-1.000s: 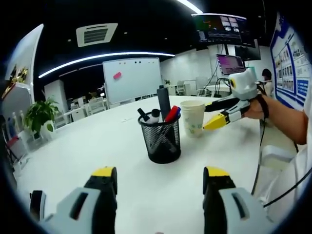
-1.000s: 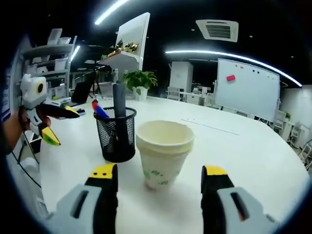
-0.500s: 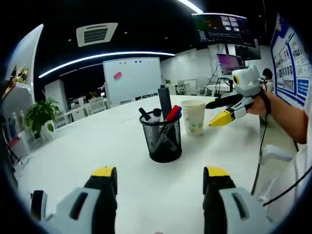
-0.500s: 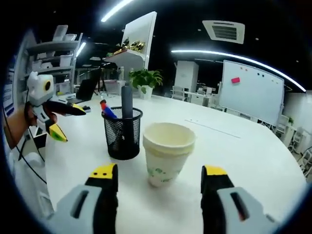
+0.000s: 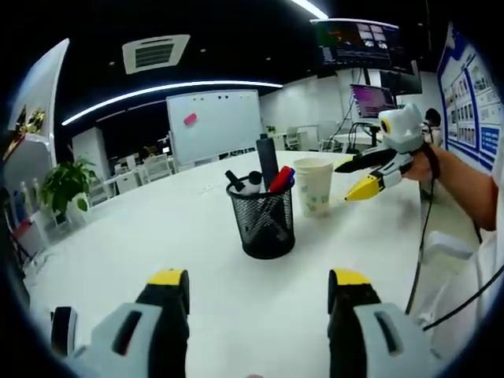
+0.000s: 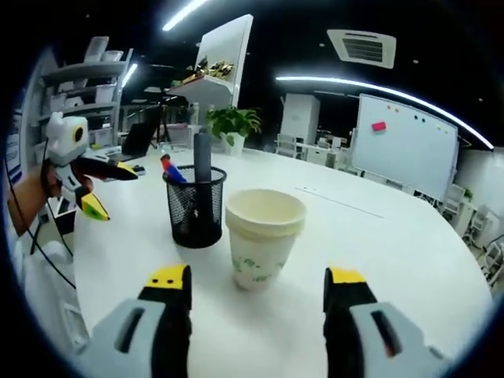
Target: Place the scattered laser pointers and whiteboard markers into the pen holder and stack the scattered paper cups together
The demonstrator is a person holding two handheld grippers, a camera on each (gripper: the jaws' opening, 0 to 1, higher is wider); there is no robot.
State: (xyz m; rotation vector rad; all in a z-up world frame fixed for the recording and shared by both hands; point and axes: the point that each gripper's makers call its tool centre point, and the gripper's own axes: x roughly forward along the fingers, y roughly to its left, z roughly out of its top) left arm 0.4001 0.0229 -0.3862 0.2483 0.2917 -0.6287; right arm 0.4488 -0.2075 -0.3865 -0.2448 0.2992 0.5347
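Office with whiteboard (image 5: 214,124), potted plant (image 6: 231,125), dark ceiling.

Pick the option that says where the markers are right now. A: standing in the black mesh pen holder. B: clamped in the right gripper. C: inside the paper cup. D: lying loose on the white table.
A: the markers stand upright in the black mesh pen holder, beside the paper cup, and both grippers are open and empty.
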